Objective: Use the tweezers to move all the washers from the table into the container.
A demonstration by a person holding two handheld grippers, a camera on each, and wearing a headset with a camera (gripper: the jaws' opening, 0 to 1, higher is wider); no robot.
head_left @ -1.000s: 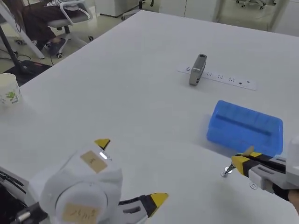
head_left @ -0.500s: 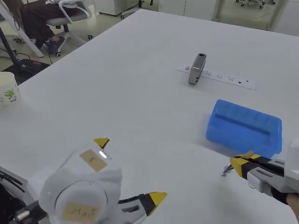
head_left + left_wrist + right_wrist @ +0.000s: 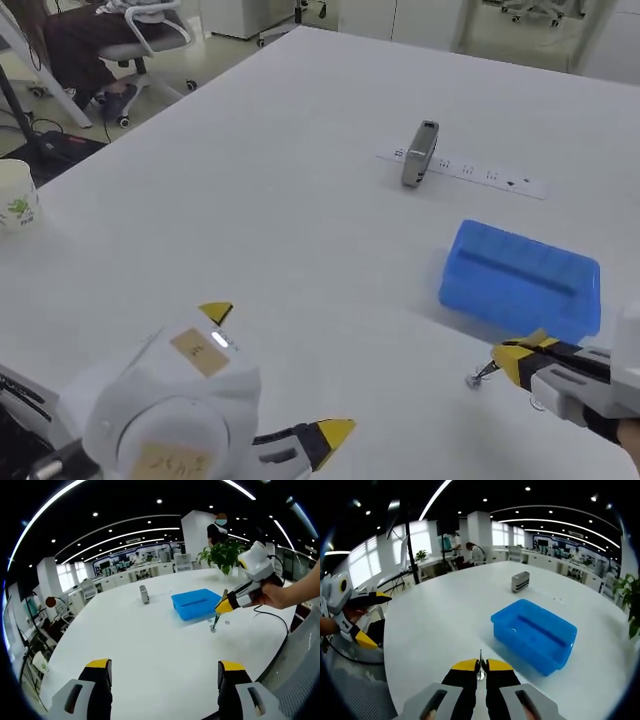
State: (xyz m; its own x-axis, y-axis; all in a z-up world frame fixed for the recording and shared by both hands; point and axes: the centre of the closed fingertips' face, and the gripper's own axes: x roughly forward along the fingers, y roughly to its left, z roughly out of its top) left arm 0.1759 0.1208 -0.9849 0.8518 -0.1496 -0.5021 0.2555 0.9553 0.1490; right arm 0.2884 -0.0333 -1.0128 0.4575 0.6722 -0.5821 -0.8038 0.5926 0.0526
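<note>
Nearest, the left gripper [image 3: 164, 666] has its jaws spread wide with nothing between them, well apart from the container [image 3: 195, 603] on its near side. Next comes the right gripper [image 3: 480, 666], the second of the two. Its jaws are pinched almost together on the one tweezers [image 3: 218, 611], just before the container's near wall. The left gripper view gives the tweezers side-on, with the long axis steep and a little leaning and the tips down at the table [image 3: 250, 220]. It also gives a hand [image 3: 280, 594] round the right gripper. The right gripper view gives the tweezers end-on, as a thin sliver rising between the jaw tips toward the container. In the head view the tips point away from the gripper, along the container's near wall. Whether the tips hold anything I cannot tell. In the left gripper view two washers [image 3: 227, 622] lie flat just beside the tips, near the container's near edge. The head view shows one small ring there, by the gripper's body. The container is one blue open tub. Beyond it lie one grey box [image 3: 421, 152] and one strip [image 3: 480, 175], with the box at the strip's end. One cup [image 3: 15, 196] stands well apart from the container, near the table's edge.
</note>
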